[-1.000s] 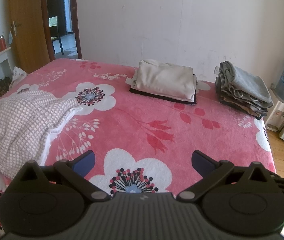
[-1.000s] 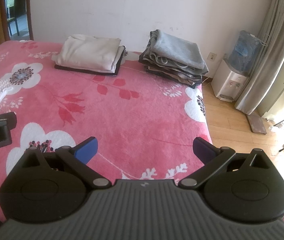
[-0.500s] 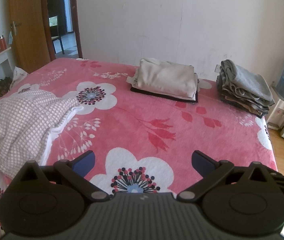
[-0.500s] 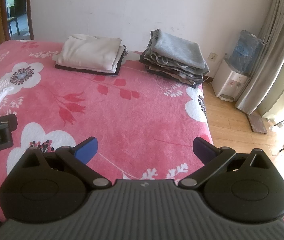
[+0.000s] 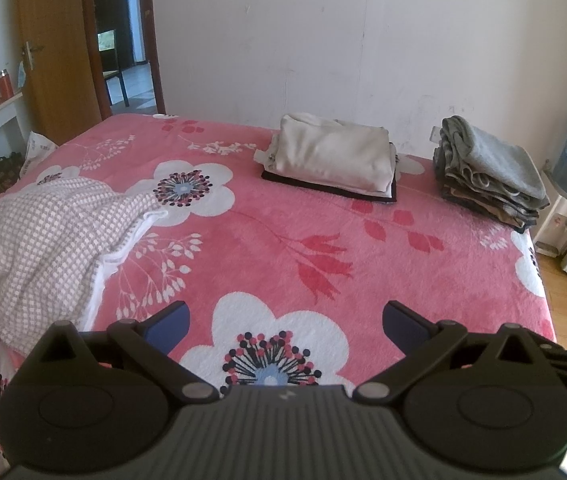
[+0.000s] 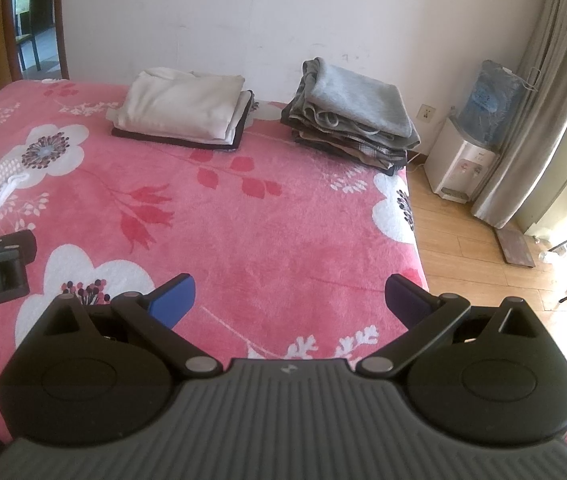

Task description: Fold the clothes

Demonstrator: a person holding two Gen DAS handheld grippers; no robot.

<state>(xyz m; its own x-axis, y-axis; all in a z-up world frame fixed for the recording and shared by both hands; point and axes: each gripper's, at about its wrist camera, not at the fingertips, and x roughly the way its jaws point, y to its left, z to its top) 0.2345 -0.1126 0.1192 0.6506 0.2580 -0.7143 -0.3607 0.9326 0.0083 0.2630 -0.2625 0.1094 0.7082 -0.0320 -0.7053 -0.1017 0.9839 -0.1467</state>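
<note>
We list a fleecy pink flowered bed [image 5: 363,224]. On its left side lies a crumpled checked knit garment [image 5: 39,240]. Against its far edge sit a cream folded pile [image 5: 331,156] and a grey stack [image 5: 491,168]. Left gripper [image 5: 285,322] and right gripper [image 6: 289,296] are both spread wide above it, holding nothing.

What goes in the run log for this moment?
left gripper open, empty | right gripper open, empty | checked garment unfolded on bed | two folded stacks at far edge

Fuzzy plush blanket [image 5: 363,216], matt
</note>
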